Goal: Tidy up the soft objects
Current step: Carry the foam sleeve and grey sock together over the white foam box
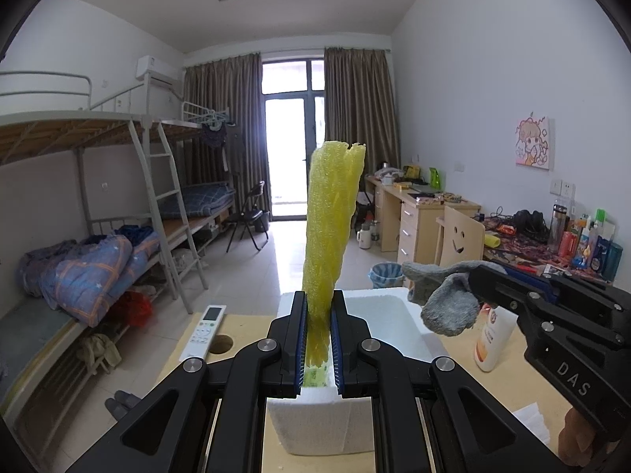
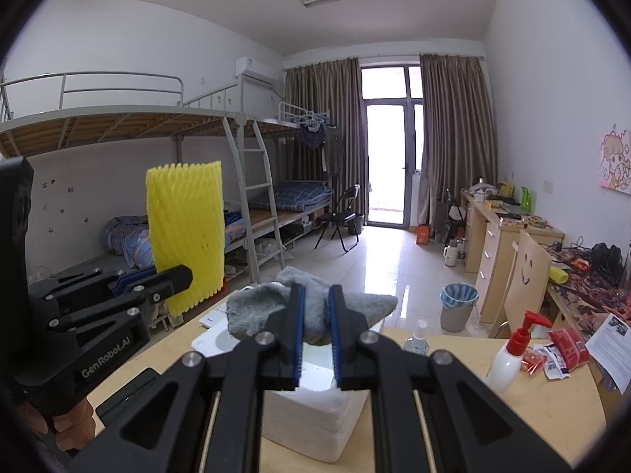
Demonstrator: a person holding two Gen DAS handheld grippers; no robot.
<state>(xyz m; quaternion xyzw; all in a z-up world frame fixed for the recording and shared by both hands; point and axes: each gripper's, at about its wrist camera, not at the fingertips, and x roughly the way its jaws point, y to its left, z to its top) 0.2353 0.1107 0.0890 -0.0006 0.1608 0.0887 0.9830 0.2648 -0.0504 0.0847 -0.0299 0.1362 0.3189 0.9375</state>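
Above the white foam box (image 1: pixel 398 315), left gripper (image 1: pixel 318 349) clamps ribbed yellow foam (image 1: pixel 331 216), right gripper (image 2: pixel 316 335) pinches fuzzy grey cloth (image 2: pixel 315 307).

I see a white remote control (image 1: pixel 208 331) lying on the pale wooden table (image 2: pixel 512 414), near its left edge. To the right stands a white pump bottle with a red nozzle (image 2: pixel 512 358) beside red snack packets (image 2: pixel 568 349). Far off, grey metal bunk beds (image 2: pixel 165 126) line the left wall, brown curtains (image 2: pixel 453 138) flank the glass door (image 2: pixel 390 157), and a bin with a blue liner (image 2: pixel 457 303) sits by the light wooden desk (image 2: pixel 497 232).
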